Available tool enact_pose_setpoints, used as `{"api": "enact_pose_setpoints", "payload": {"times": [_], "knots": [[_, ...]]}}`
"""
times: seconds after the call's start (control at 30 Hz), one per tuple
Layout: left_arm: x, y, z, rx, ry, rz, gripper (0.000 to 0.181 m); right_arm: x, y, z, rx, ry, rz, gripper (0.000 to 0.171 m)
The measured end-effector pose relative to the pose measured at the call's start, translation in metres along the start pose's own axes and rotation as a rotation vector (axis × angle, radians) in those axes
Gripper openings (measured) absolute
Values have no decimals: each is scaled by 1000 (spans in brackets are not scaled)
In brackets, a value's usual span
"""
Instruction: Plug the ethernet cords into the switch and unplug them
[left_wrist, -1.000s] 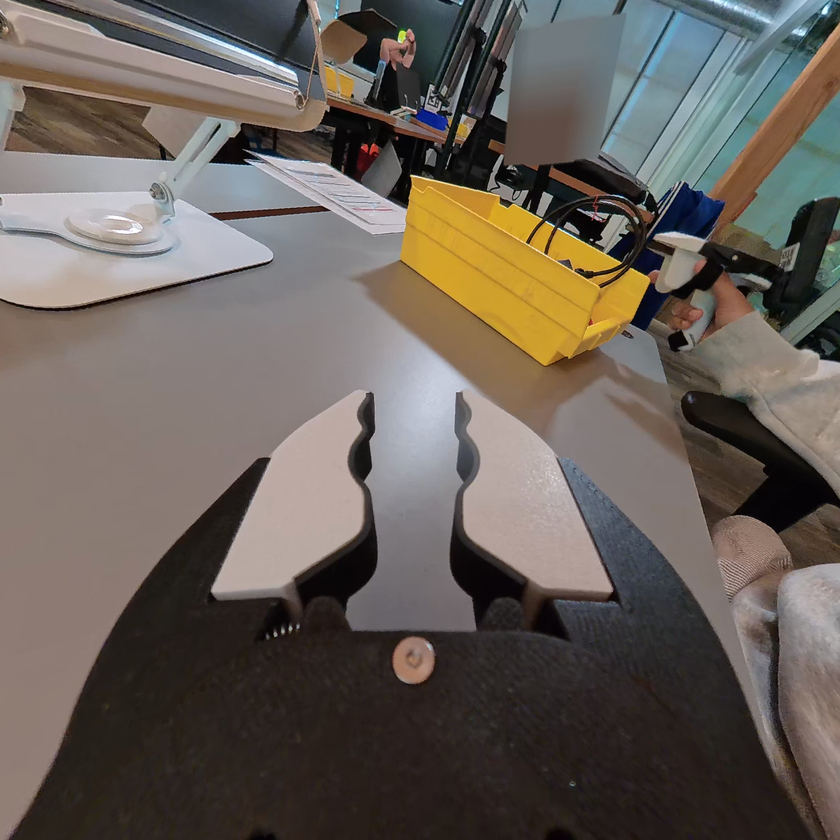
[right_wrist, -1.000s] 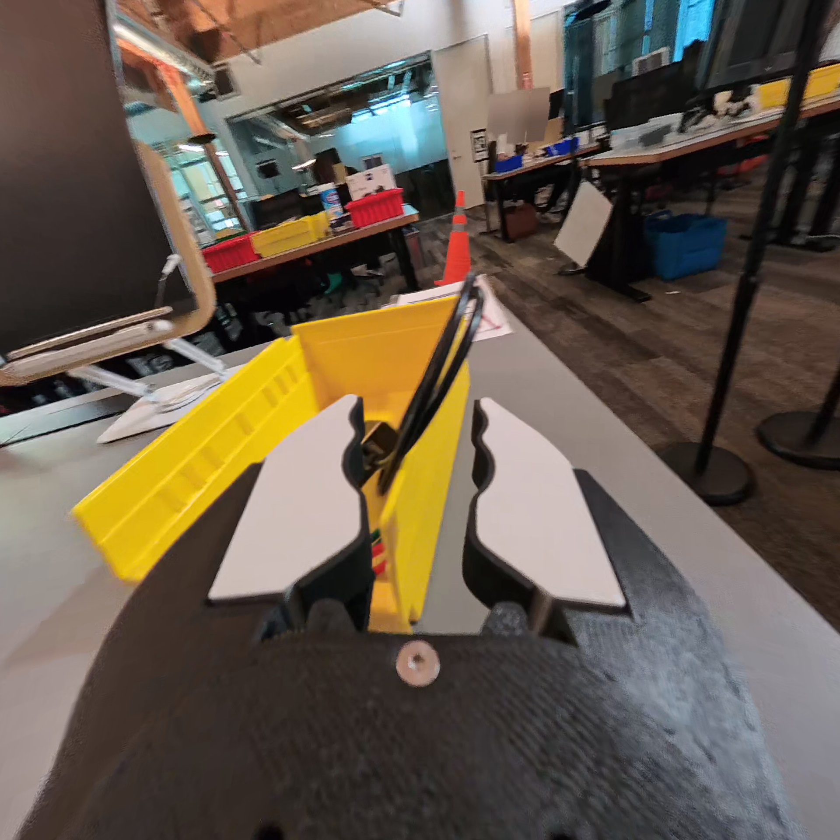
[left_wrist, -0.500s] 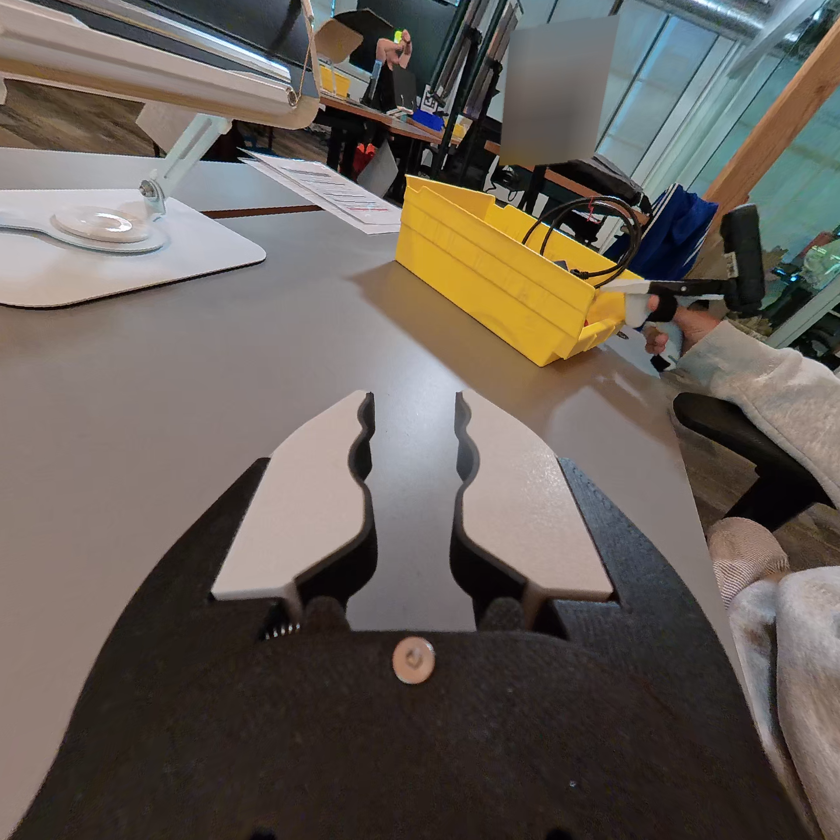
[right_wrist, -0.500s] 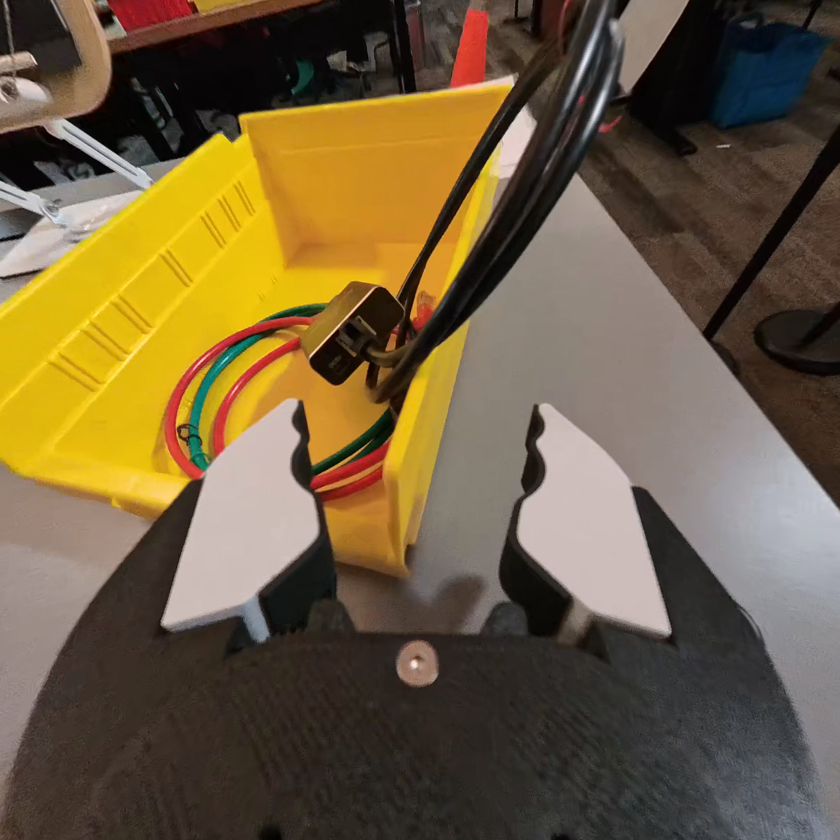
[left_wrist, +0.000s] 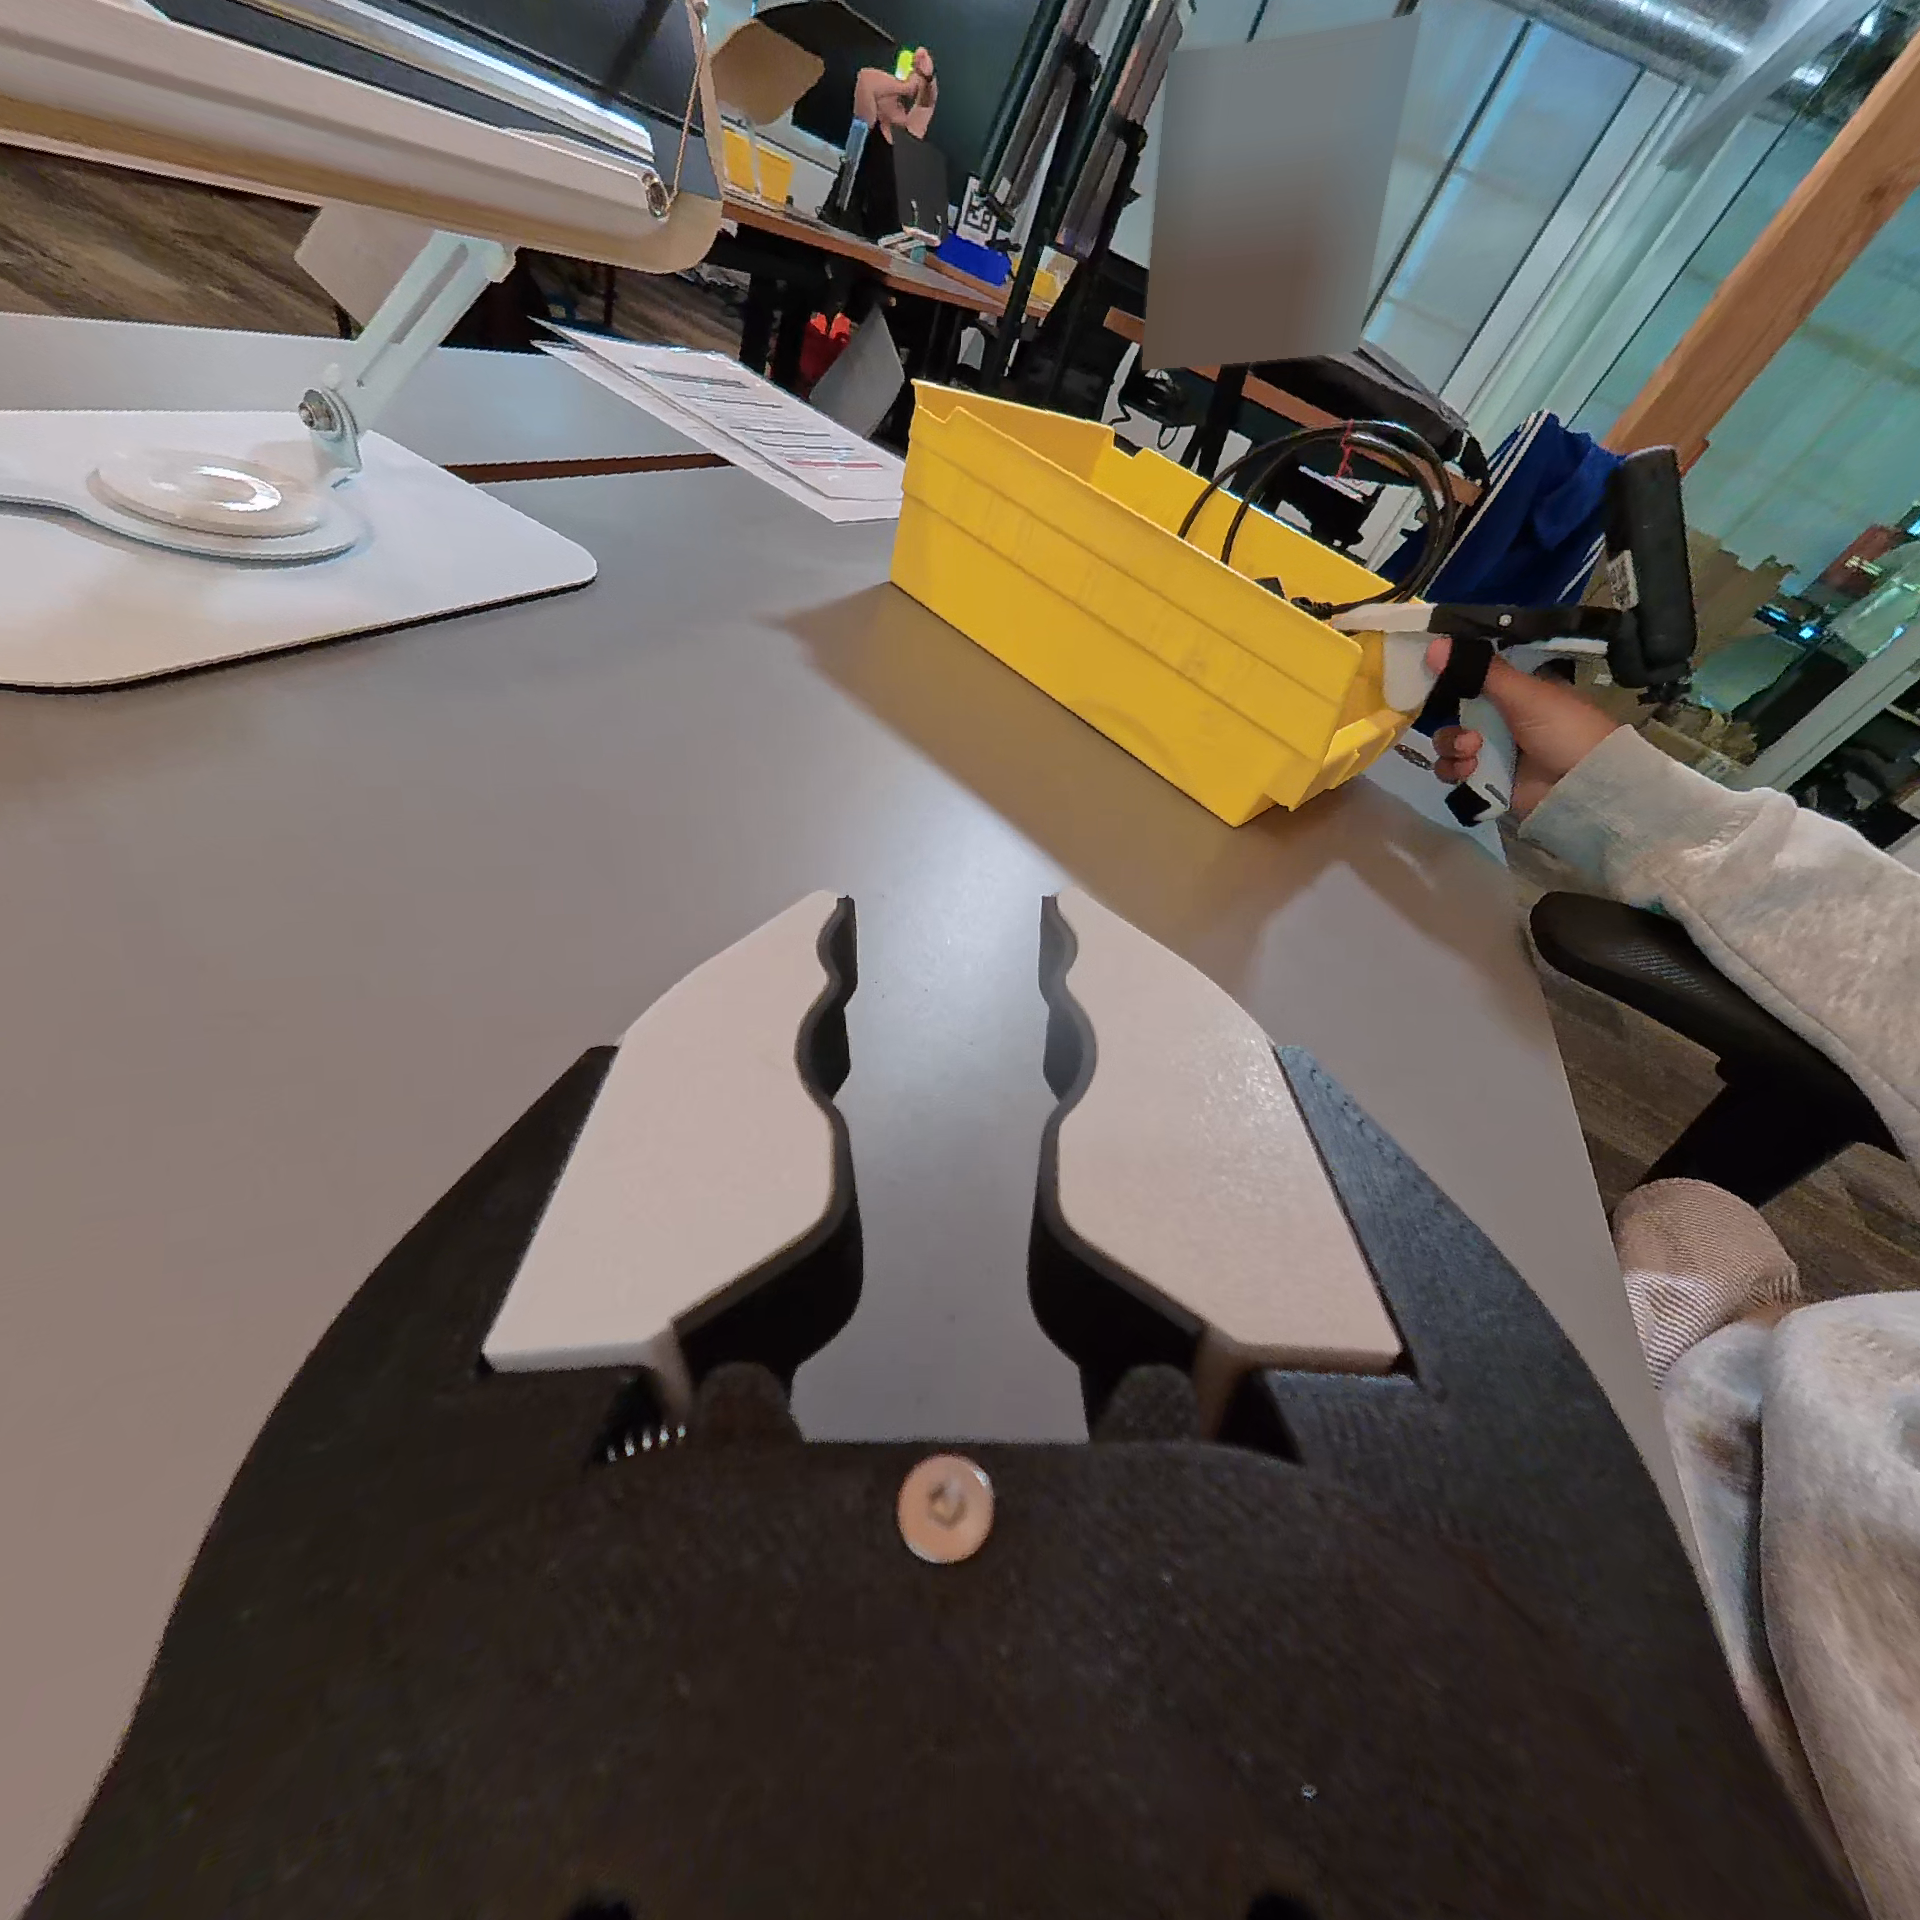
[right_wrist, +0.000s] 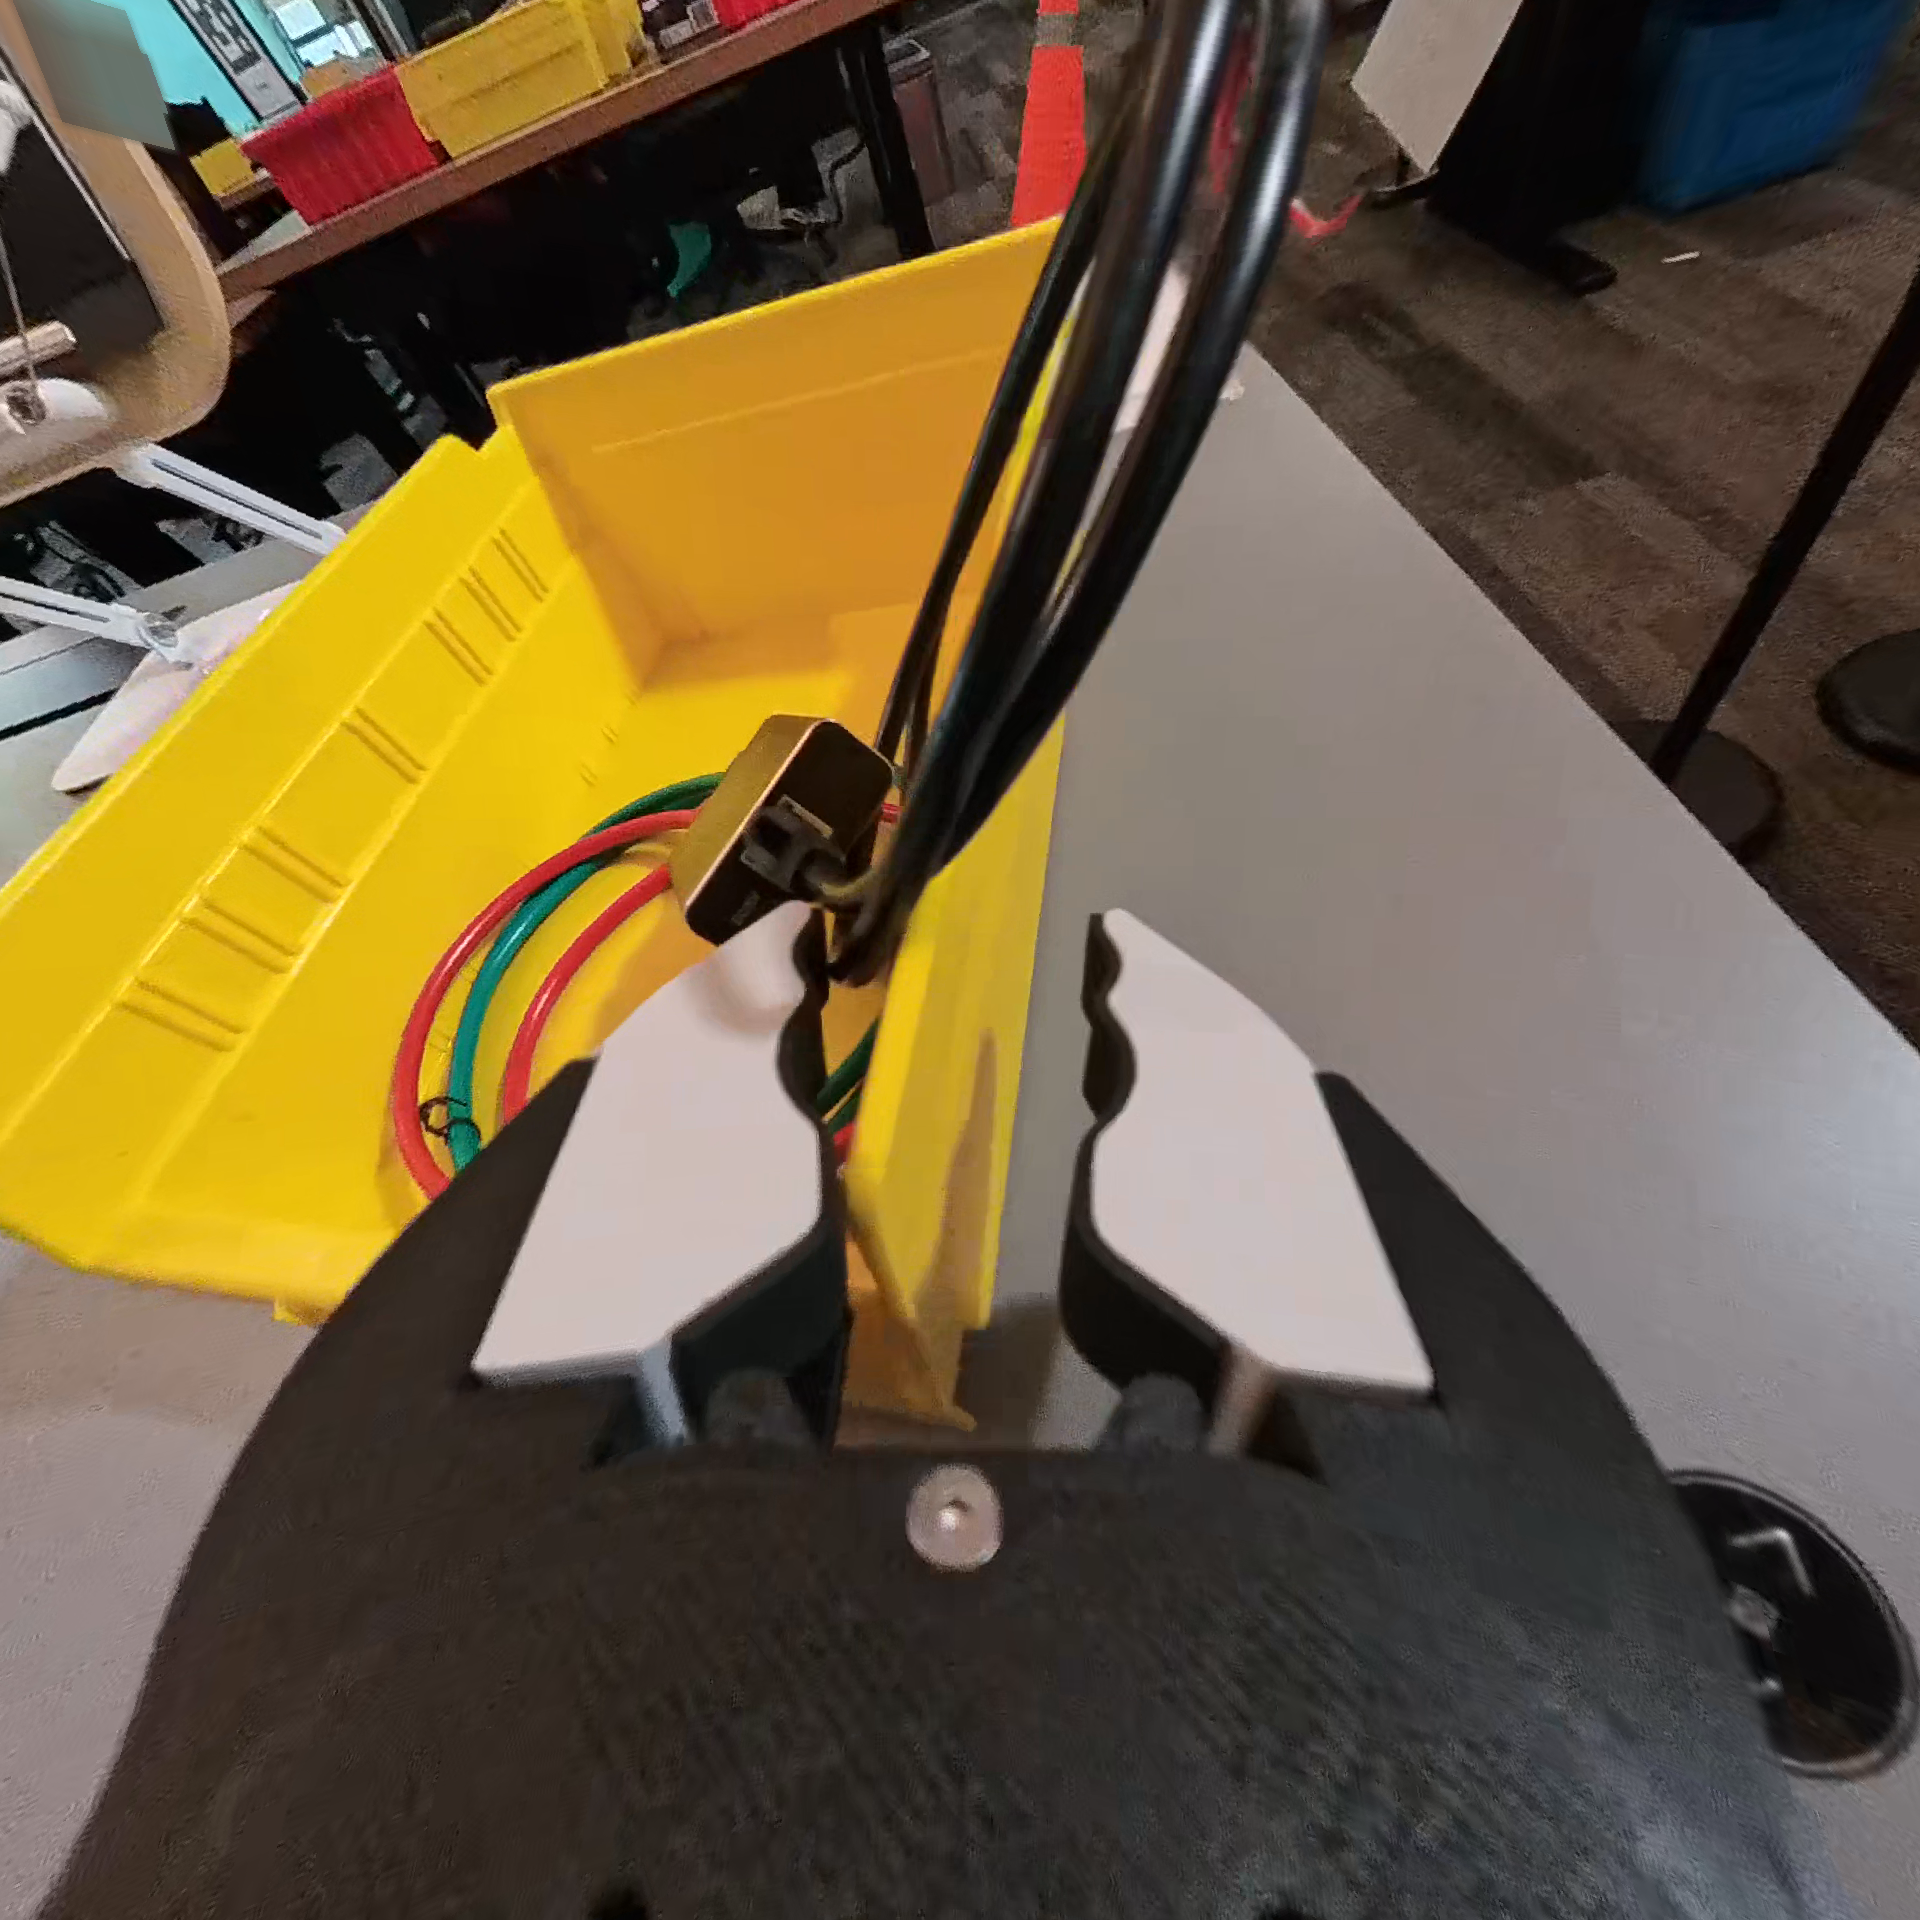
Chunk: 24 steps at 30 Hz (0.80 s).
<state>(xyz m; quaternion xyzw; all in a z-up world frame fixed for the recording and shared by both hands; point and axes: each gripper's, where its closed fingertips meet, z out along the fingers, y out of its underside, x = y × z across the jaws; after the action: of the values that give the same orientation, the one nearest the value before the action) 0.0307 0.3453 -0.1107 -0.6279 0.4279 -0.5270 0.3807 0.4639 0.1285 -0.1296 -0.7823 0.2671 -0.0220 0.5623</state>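
Note:
A yellow bin (right_wrist: 312, 883) on the grey table holds coiled red and green cords (right_wrist: 488, 966), a small dark box with a socket (right_wrist: 790, 821) and a black cable loop (right_wrist: 1091, 416) that rises out of it. My right gripper (right_wrist: 940, 935) is open and straddles the bin's right wall: the left finger is inside, touching the base of the black cables, and the right finger is outside. My left gripper (left_wrist: 945, 914) is open and empty, low over bare table, well short of the bin (left_wrist: 1091, 592). The right gripper (left_wrist: 1361, 618) also shows there at the bin's near end.
A white monitor stand base (left_wrist: 208, 540) sits at the far left, with a paper sheet (left_wrist: 748, 426) behind the bin. The table's right edge is close, with a chair (left_wrist: 1683, 997) beside it. A round black grommet (right_wrist: 1797, 1621) is set in the table.
My right gripper has moved forward to the bin and its jaws have narrowed, the left finger now inside by the black cables. My left gripper has hardly moved.

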Motion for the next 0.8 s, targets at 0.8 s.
{"api": "enact_pose_setpoints", "payload": {"times": [0.8], "knots": [[-3,-4,-3,21,-2,-15,34,20,-4,-11,91,8,277,12]]}}
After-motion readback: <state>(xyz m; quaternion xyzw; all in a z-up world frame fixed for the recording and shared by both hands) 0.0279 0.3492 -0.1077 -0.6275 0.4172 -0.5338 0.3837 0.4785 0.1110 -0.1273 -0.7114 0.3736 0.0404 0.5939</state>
